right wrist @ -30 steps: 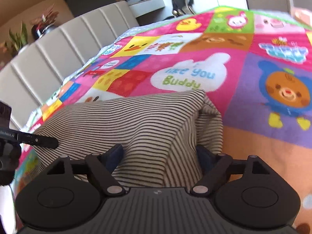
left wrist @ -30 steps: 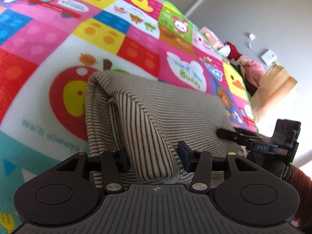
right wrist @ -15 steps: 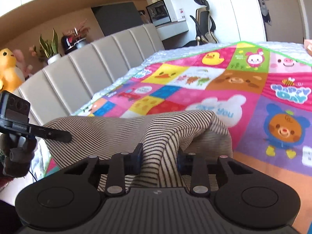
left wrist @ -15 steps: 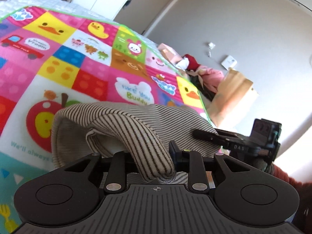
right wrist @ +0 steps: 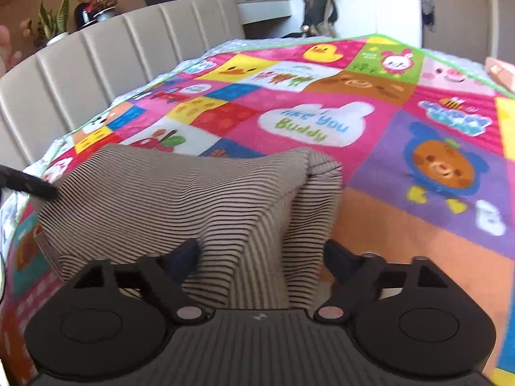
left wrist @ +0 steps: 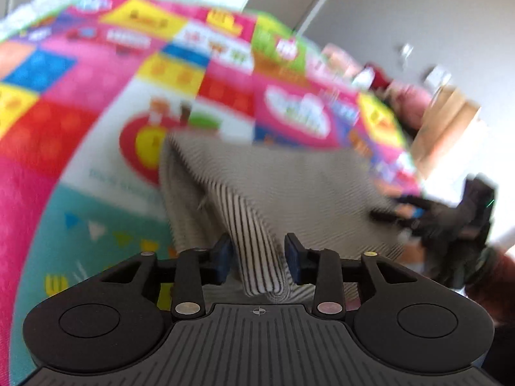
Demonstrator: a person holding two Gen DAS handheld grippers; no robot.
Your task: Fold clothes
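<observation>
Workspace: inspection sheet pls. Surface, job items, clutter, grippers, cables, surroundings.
Surface: colourful patchwork blanket spread flat, cartoon squares.
Job's things: one striped garment, partly folded, near edge lifted off the blanket.
Clutter: blurred pink and red pile and brown paper bag past the far edge.
Grippers: left gripper closed on a fold of the garment; right gripper open, fabric draped loose between its fingers.
Cables: nothing seen.
Surroundings: padded headboard, potted plants, office chair. The left wrist view is motion-blurred.
</observation>
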